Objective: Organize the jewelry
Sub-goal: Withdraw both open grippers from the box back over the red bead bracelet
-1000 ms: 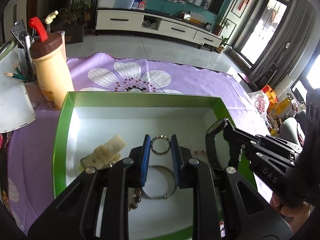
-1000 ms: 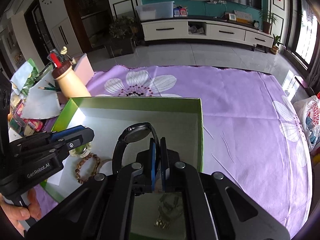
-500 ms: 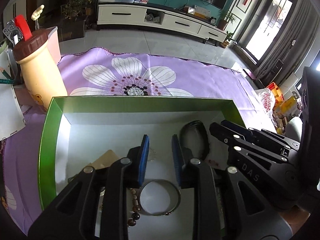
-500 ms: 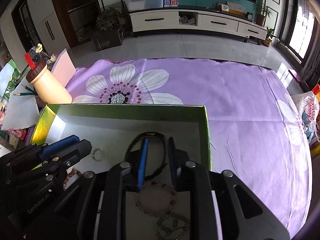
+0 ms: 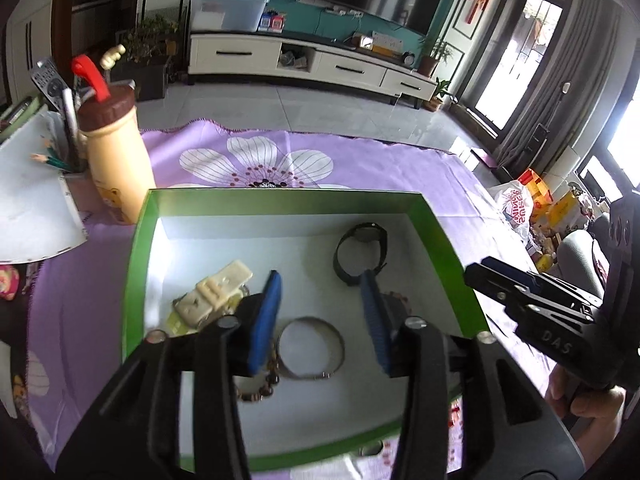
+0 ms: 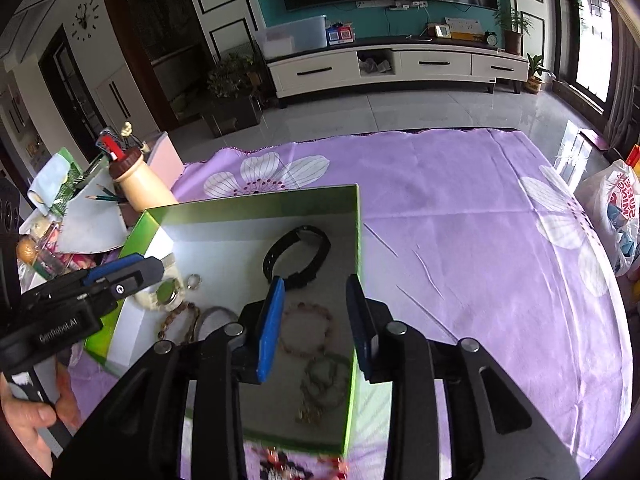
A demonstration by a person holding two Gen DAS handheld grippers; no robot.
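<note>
Both tongs hang over the green box (image 5: pixel 136 264) with nothing between them: the left tongs (image 5: pixel 320 316) and the right tongs (image 6: pixel 314 316) are spreading. Ahead lies the black watch (image 5: pixel 360 248), below a silver bangle (image 5: pixel 312 348) and bead bracelets (image 6: pixel 308 328). Most jewelry seems boxed already; beads (image 6: pixel 280 464) outside the near wall look left.

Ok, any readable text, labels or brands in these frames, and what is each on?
"DAS": right gripper body, left wrist view.
"GenRobot.AI": left gripper body, right wrist view.
Red print on the white bag: upside down, not legible.
Wall clock numerals, boxes on the TV stand: too small to read.
</note>
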